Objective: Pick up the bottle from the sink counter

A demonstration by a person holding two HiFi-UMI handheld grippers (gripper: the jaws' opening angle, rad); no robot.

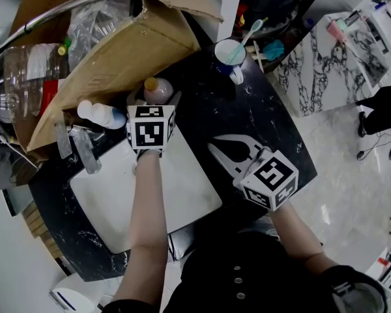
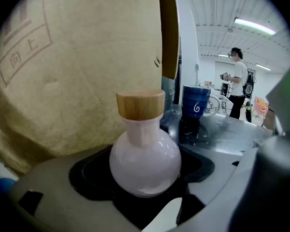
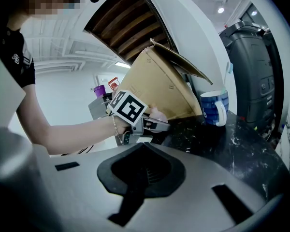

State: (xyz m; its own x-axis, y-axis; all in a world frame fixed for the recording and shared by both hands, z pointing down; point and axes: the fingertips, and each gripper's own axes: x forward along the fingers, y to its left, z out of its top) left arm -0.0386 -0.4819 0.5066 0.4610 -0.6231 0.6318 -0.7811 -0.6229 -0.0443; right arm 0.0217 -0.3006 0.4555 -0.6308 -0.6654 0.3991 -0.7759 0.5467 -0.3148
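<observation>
A pink round-bellied bottle [image 2: 144, 163] with a wooden cap stands at the foot of the cardboard box [image 1: 117, 51]; in the head view the bottle [image 1: 158, 90] shows just beyond the left marker cube. My left gripper [image 1: 154, 108] reaches over the basin, and its jaws hug the bottle's belly from both sides in their dark hollow. My right gripper [image 1: 215, 143] hovers over the black counter [image 1: 260, 116] to the right, jaws together, nothing in them. In the right gripper view my right gripper [image 3: 142, 146] looks toward the left gripper and the box.
A white basin [image 1: 189, 194] is set in the counter under my left arm. A blue mug [image 1: 229, 54] with a toothbrush stands at the back. A white bottle [image 1: 99, 114] lies by the faucet [image 1: 85, 150]. A person [image 2: 239, 88] stands far off.
</observation>
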